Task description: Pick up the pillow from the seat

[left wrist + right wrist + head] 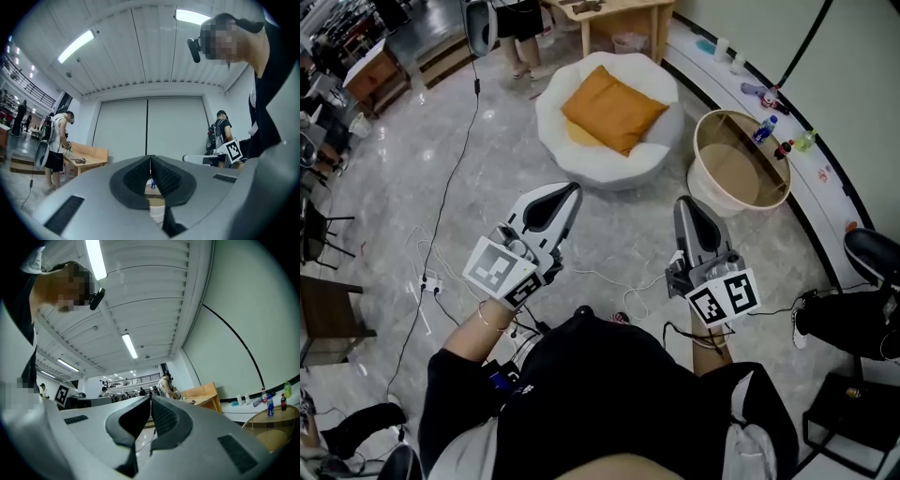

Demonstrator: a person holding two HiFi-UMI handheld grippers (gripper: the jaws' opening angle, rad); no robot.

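Note:
An orange square pillow (pixel 613 110) lies on a round white seat (pixel 574 156) at the top middle of the head view. My left gripper (pixel 572 190) hovers above the floor just short of the seat's near rim, shut and empty. Further right, my right gripper (pixel 684 203) points the same way, also shut with nothing in it. In the left gripper view the jaws (pixel 150 160) meet at the tips and point slightly upward at a far wall. The right gripper view shows its jaws (pixel 150 399) closed, aimed up at the ceiling.
A round beige basket (pixel 741 162) stands right of the seat. Bottles (pixel 766 128) sit on a curved ledge (pixel 825 192) behind it. Cables (pixel 441 216) trail across the grey marble floor. A wooden table (pixel 619 17) and a standing person (pixel 517 28) are beyond the seat. Black chairs (pixel 862 309) stand at right.

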